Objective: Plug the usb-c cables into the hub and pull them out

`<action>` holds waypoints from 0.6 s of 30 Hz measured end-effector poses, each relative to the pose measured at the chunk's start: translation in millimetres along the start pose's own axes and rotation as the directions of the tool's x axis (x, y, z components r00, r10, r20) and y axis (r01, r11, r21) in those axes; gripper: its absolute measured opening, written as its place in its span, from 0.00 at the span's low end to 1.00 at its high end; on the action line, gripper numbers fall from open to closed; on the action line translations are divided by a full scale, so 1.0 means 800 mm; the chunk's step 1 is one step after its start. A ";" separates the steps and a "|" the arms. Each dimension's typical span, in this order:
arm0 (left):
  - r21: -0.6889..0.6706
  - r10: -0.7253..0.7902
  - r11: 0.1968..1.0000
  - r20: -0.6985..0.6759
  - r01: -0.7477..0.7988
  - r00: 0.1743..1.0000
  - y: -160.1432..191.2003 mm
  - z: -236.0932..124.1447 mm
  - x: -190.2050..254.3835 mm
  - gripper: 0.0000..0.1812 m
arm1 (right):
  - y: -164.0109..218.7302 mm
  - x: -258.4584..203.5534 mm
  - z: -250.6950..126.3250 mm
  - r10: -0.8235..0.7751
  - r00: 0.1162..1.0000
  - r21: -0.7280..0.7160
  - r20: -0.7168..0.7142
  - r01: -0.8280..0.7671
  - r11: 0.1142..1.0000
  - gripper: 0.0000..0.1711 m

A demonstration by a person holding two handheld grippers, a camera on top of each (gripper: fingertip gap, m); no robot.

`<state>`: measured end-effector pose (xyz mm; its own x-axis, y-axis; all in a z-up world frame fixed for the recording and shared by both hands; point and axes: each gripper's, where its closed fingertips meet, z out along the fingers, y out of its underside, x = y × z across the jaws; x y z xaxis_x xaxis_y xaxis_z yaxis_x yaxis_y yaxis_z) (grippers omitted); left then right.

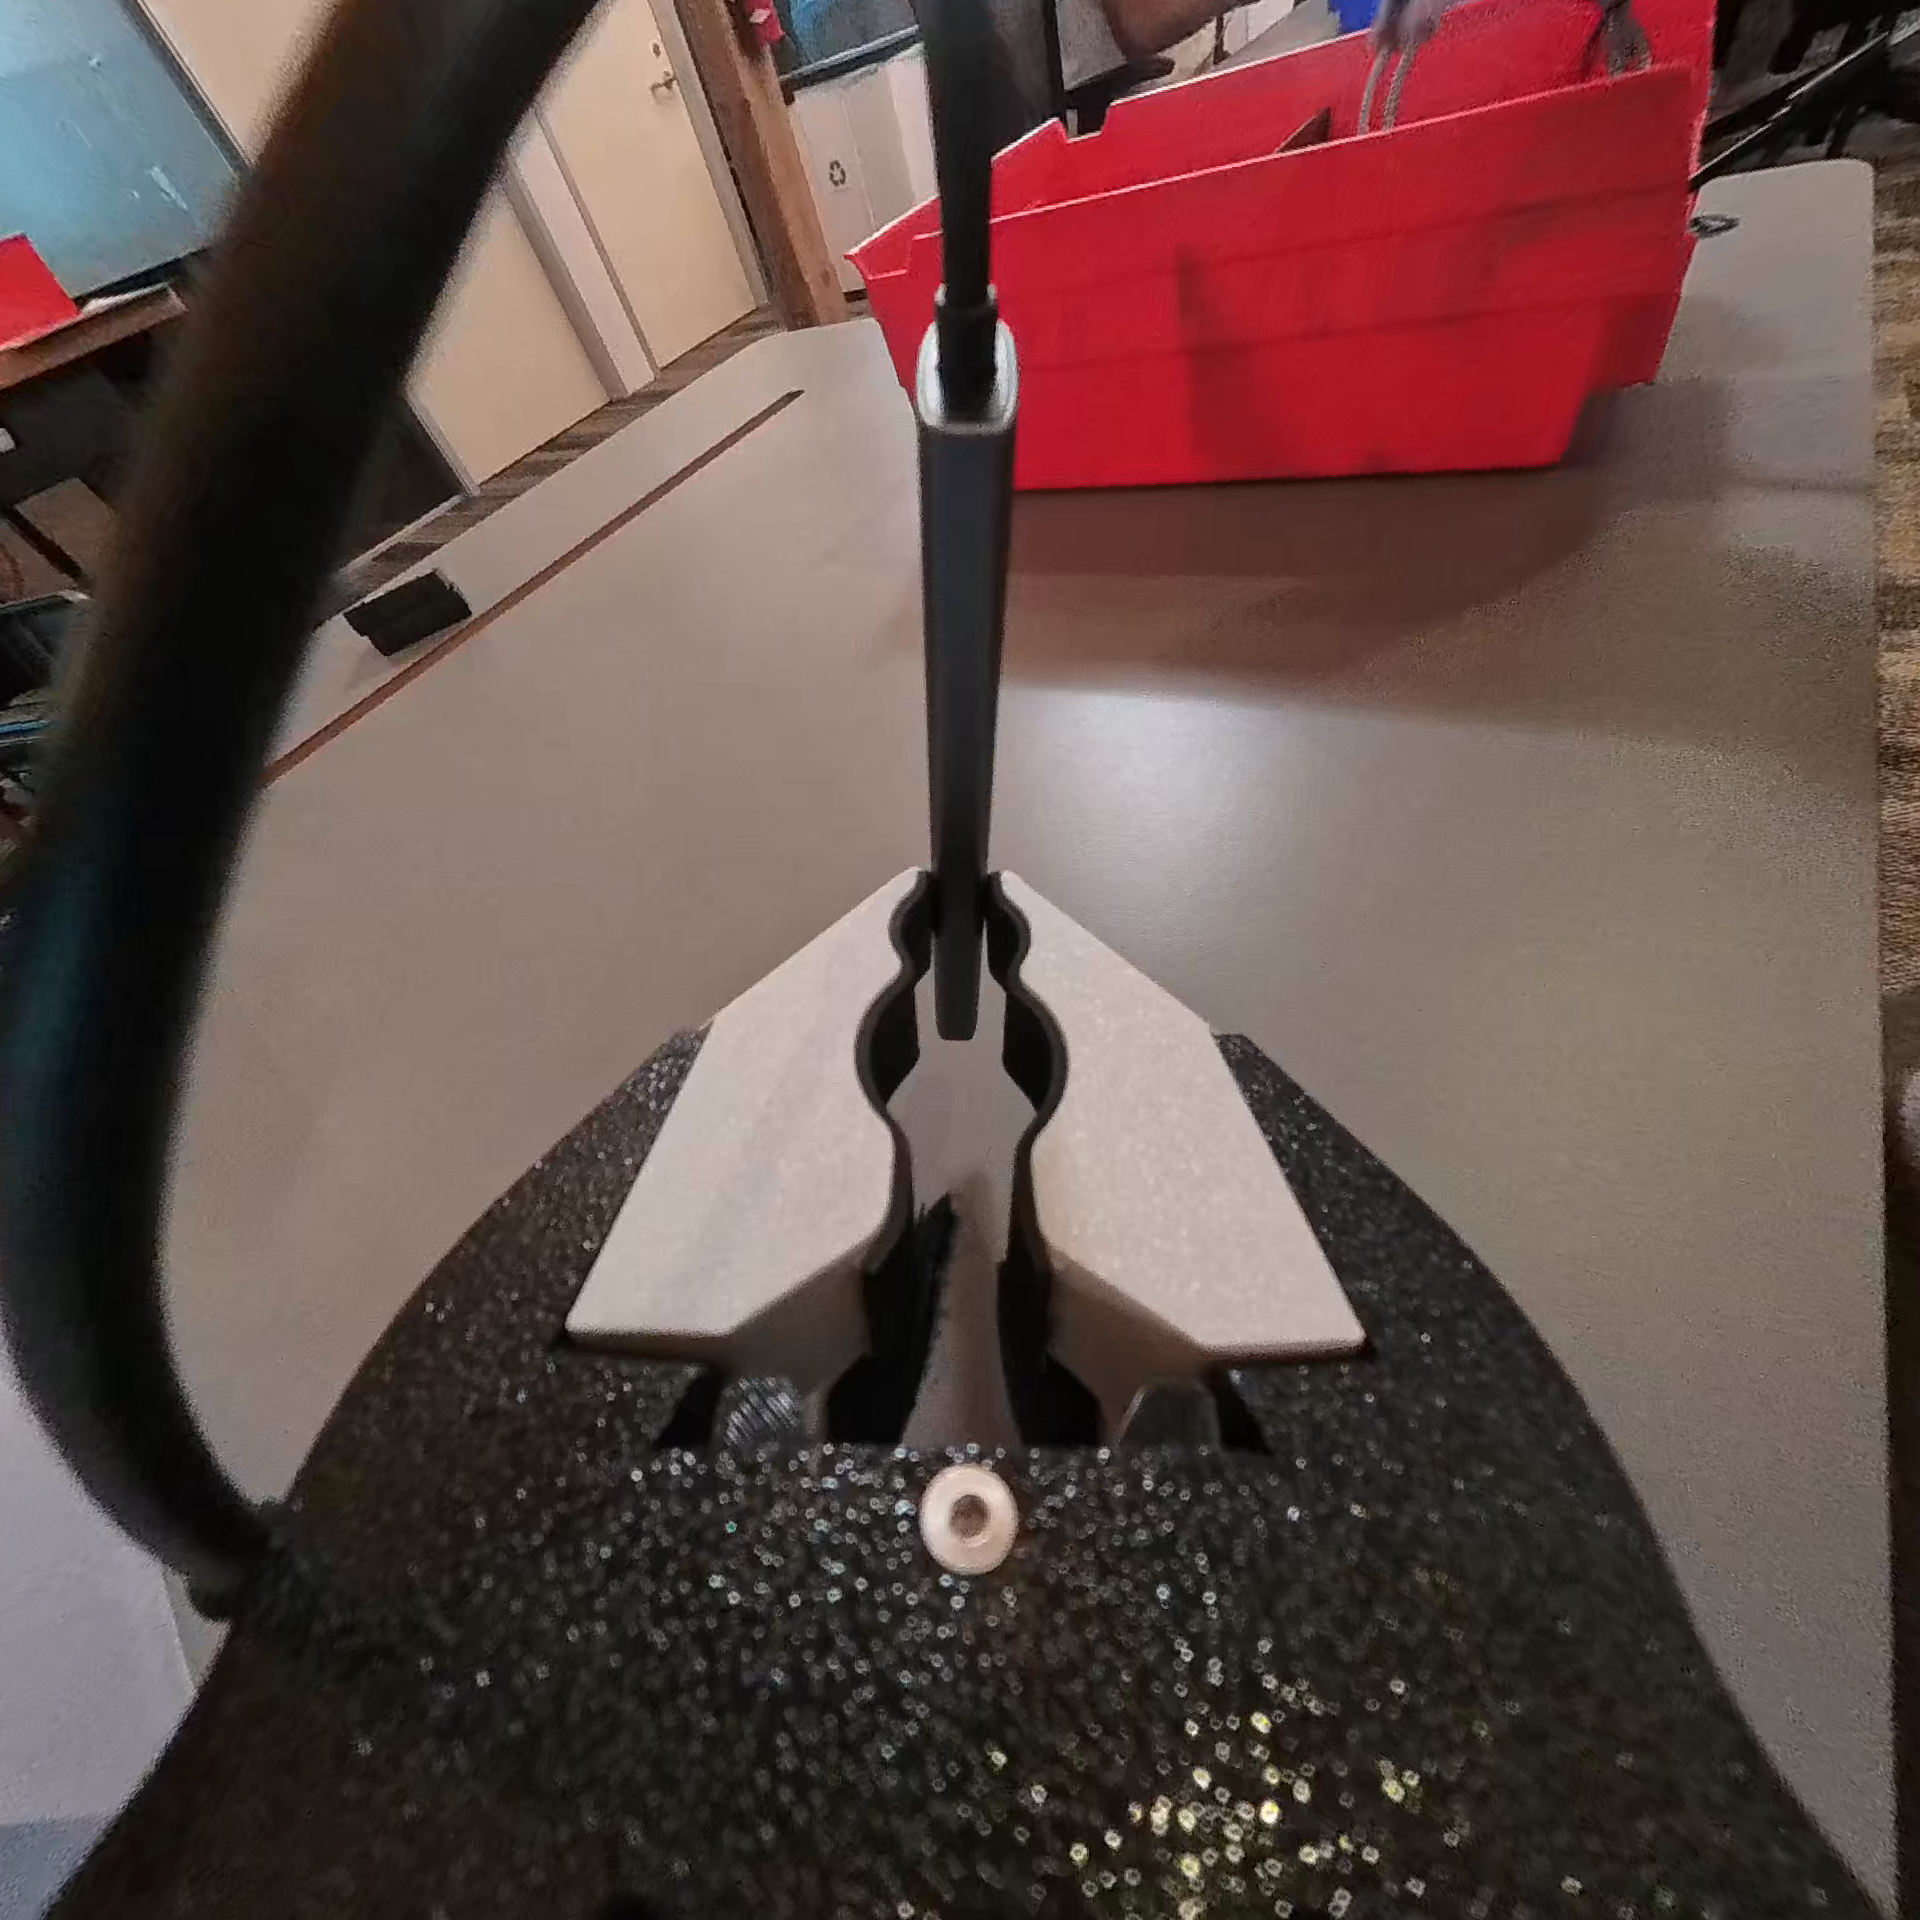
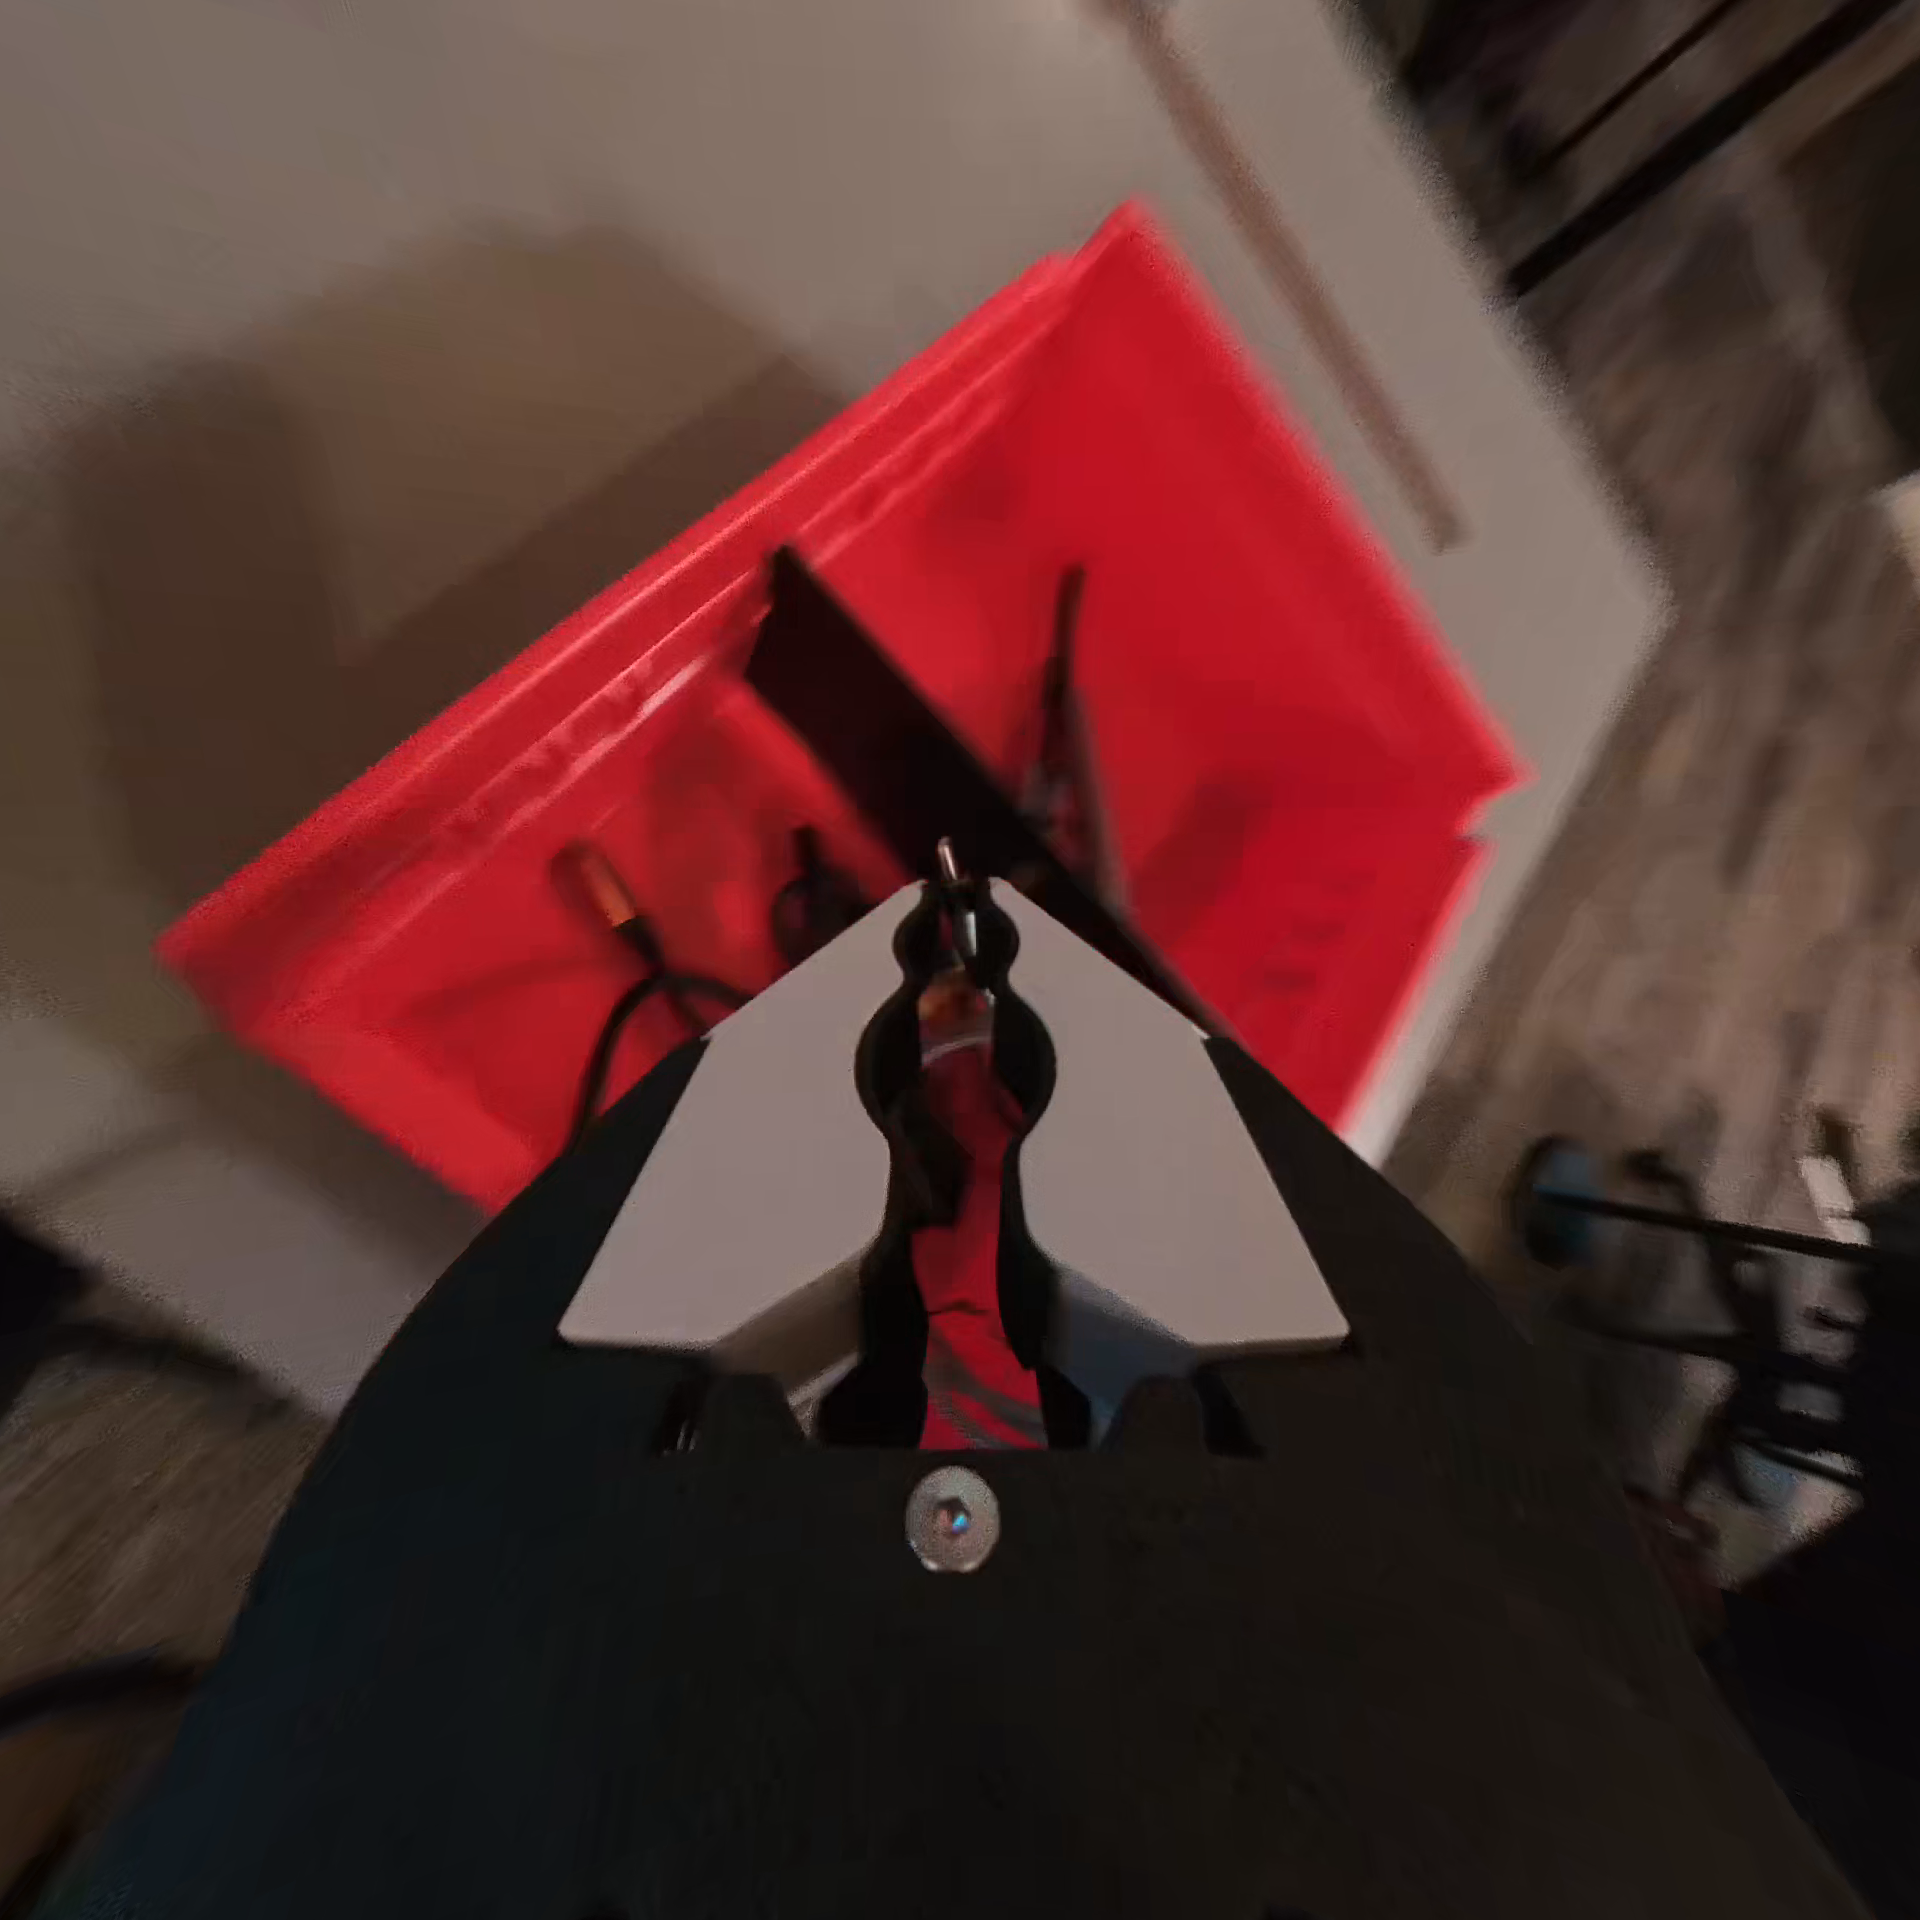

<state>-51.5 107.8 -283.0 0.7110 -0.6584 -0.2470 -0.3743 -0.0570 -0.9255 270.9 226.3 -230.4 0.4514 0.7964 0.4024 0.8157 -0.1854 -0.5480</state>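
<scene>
In the left wrist view my left gripper [image 1: 958, 904] is shut on a slim dark grey hub [image 1: 964, 623], held edge-on above the grey table [image 1: 1351, 831]. The hub's black cable [image 1: 954, 156] leaves its far end and runs up out of frame. In the blurred right wrist view my right gripper [image 2: 958, 896] is shut on a USB-C cable plug [image 2: 954, 883]; the small metal tip sticks out past the fingertips, above a red bin [image 2: 1195, 623]. Another black cable with a brownish plug [image 2: 597, 883] lies inside the bin.
The red bin [image 1: 1299, 301] stands at the back of the table, with a black divider [image 2: 883, 717] inside. A small black block [image 1: 405, 613] lies at the left near a table seam. A thick black cable [image 1: 208, 520] loops close to the left camera. The floor lies beyond the table's right edge. The tips of one gripper are about 35 cm away from the tips of the other.
</scene>
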 end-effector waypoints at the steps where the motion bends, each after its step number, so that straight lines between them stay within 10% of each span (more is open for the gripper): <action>1: 0.001 -0.001 1.000 0.001 0.001 1.000 0.000 0.000 0.000 0.04 | 0.010 -0.016 0.010 0.020 0.997 -0.040 0.071 -0.017 0.999 0.03; 4: 0.004 -0.006 1.000 0.002 0.006 1.000 -0.001 0.000 -0.001 0.04 | 0.024 -0.045 0.027 0.071 0.978 -0.122 0.195 -0.048 0.991 0.05; 8: -0.003 -0.008 1.000 0.002 0.008 1.000 0.000 0.001 -0.002 0.04 | -0.039 -0.008 -0.007 0.002 0.992 0.022 -0.129 0.001 1.000 0.36; 13: 0.003 -0.033 0.999 -0.001 0.033 0.999 -0.001 0.001 -0.004 0.04 | -0.194 -0.098 -0.079 -0.131 0.982 0.478 -0.137 0.182 0.859 0.30; 18: 0.002 0.016 1.000 -0.028 -0.016 0.999 -0.002 0.003 0.006 0.04 | -0.268 -0.241 -0.026 -0.417 0.908 0.601 0.029 0.318 0.733 0.23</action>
<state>-46.1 106.5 -283.6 0.6878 -0.6803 -0.2533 -0.3843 -0.0453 -0.9221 16.6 100.2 -175.0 0.0594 0.8174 0.5731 0.5240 0.4631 -0.7148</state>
